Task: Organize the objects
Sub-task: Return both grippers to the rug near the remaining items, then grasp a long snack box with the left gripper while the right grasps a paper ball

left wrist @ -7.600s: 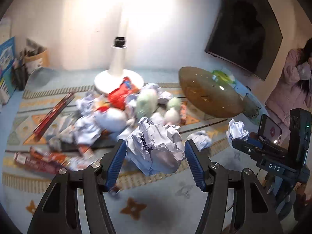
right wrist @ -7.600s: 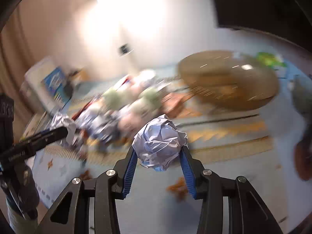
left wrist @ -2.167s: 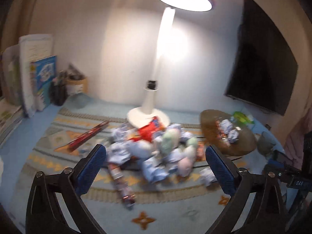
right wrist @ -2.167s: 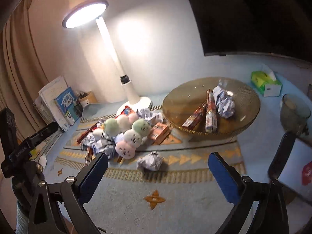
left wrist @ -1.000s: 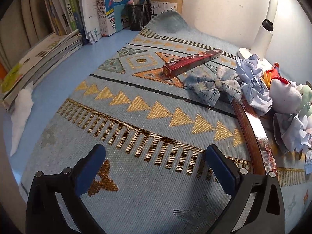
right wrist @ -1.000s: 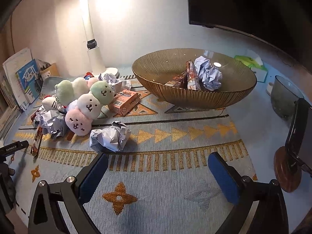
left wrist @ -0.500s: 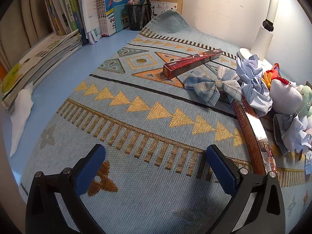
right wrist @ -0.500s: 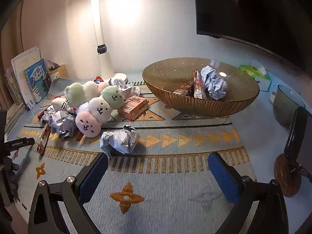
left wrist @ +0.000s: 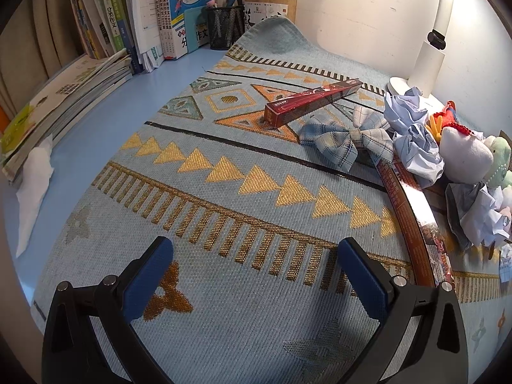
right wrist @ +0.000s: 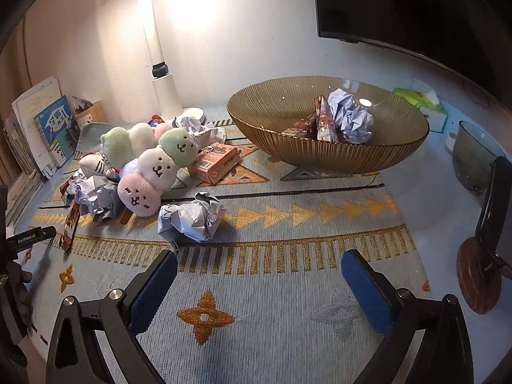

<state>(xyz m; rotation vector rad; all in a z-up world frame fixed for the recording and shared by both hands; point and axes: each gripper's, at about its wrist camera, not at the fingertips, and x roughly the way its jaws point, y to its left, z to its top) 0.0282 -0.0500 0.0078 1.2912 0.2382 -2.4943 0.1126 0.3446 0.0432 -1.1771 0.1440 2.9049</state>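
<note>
Left wrist view: the left gripper [left wrist: 254, 273] hangs low over the patterned mat [left wrist: 224, 192] with its blue-padded jaws spread wide and nothing between them. Ahead of the jaws and toward their right lies a long dark-red box [left wrist: 312, 102], its near end just beside a blue plaid bow [left wrist: 347, 142]. Right of the bow sits a crumpled blue-white paper ball [left wrist: 412, 134], and beyond it at the right edge a white plush [left wrist: 464, 156] and a second crumpled paper [left wrist: 473, 214]. A long printed packet [left wrist: 412, 220] runs from under the bow back toward the right finger. Far ahead on the left stand upright books [left wrist: 166, 9] and a mesh pen holder [left wrist: 225, 27]; a lamp post [left wrist: 432, 48] rises at far right.

Right wrist view: the right gripper [right wrist: 259, 291] likewise holds its jaws wide apart, empty, above the mat [right wrist: 288, 304]. Directly ahead of the left finger lies a crumpled paper ball [right wrist: 192, 219] on the mat, apart from the pads. Beyond it, to the left, is a heap of round plush toys [right wrist: 153, 166] in pink, white and green, with an orange carton [right wrist: 216, 161] just beside them and more crumpled paper [right wrist: 94, 196] at the heap's left. Ahead and to the right stands a ribbed amber bowl [right wrist: 320, 153], which contains crumpled paper [right wrist: 352, 121] and printed packets [right wrist: 321, 121]. The left gripper's body [right wrist: 19, 256] shows at the left edge
</note>
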